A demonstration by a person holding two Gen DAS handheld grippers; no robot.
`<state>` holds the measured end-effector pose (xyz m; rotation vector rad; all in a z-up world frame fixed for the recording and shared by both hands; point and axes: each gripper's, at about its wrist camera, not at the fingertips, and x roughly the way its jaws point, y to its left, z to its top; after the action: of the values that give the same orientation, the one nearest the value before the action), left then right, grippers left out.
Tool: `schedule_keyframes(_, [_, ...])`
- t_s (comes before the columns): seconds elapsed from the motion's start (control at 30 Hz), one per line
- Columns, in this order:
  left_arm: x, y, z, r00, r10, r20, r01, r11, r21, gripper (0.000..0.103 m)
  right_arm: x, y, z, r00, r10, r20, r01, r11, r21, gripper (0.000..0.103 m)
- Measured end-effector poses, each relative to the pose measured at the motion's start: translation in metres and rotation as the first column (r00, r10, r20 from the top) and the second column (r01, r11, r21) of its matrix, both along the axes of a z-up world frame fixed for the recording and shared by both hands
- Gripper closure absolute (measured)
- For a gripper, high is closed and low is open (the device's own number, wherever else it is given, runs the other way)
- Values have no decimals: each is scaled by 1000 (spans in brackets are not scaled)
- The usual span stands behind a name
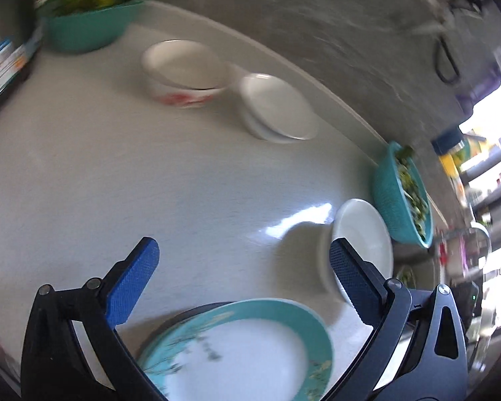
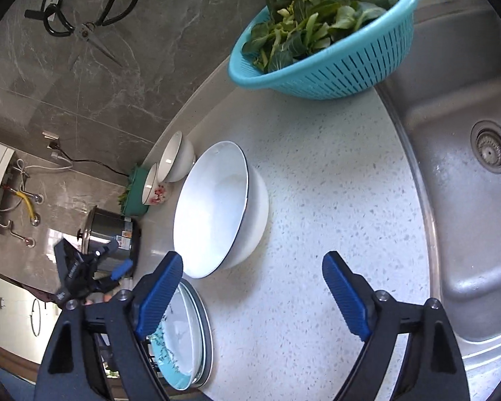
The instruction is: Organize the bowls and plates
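In the left wrist view my left gripper is open above the pale counter, and a teal-rimmed plate lies below and between its blue pads without touching them. A white bowl sits just behind the right pad. Further off are a flowered bowl and a small white bowl. My right gripper is open over bare counter. A large white bowl lies ahead of its left finger and the plate stack behind that finger. The left gripper shows at far left.
A teal colander of greens stands at the counter's back by the steel sink. A steel pot and a teal bowl of greens are at the far end. Scissors hang on the wall.
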<state>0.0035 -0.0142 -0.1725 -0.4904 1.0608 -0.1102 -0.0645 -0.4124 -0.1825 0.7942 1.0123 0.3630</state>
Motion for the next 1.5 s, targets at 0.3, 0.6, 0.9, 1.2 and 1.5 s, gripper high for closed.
schedule_keyframes(0.3, [-1,65,-14,998,64,6,-64,997,-40,0,29,46,19,998,47,32,-49,997,63,0])
schedule_keyframes(0.6, [101,26,-27,995,-95,40,97,994,-49,0,139,99,66,973,193,129,-201,978,55,0])
schedule_keyframes(0.9, [214,-19,-58,990,-134,-49,131,990,-57,1,295,155,34,945,318,-77,-324,942,-89,0])
schedule_keyframes(1.2, [264,-20,-88,988,-112,-107,106,993,-59,29,339,187,-26,896,383,-227,-405,912,-59,29])
schedule_keyframes(1.5, [294,-28,-105,983,-120,-137,109,990,-85,63,349,216,-25,862,451,-230,-480,873,-86,42])
